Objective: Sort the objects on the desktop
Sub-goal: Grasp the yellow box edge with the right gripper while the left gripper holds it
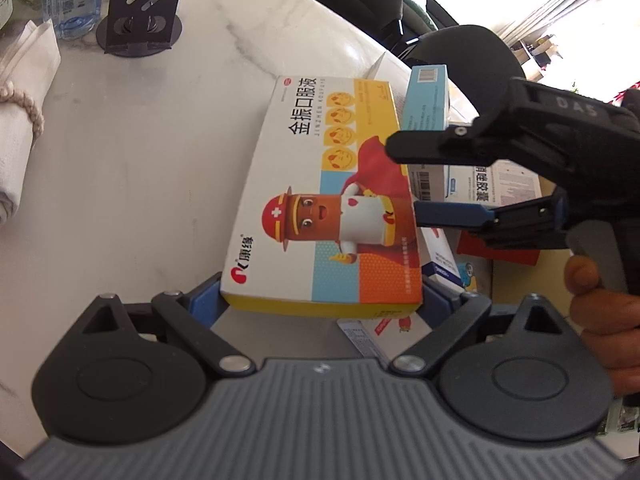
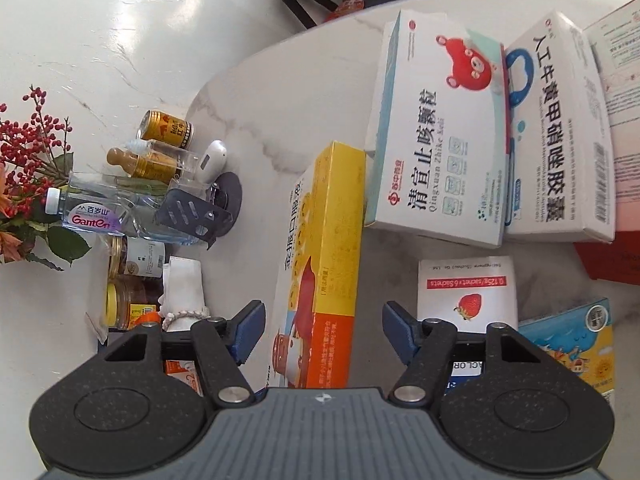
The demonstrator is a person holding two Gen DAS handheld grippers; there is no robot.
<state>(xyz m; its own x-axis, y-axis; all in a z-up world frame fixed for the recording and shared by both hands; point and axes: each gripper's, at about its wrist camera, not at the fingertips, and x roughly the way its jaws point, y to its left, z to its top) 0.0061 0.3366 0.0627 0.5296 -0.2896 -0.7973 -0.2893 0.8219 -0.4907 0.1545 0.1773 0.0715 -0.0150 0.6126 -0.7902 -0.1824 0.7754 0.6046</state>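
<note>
My left gripper [image 1: 322,300] clasps the near short end of the yellow cartoon medicine box [image 1: 324,200], whose long axis runs straight away from me toward the upper middle of the frame. My right gripper [image 2: 322,334] is spread wide around the same box [image 2: 324,264], closing on nothing. Other medicine boxes [image 2: 436,128] crowd the tabletop [image 1: 140,152] at right; a phone stand [image 1: 142,8] and water bottle [image 2: 92,212] stand well apart.
</note>
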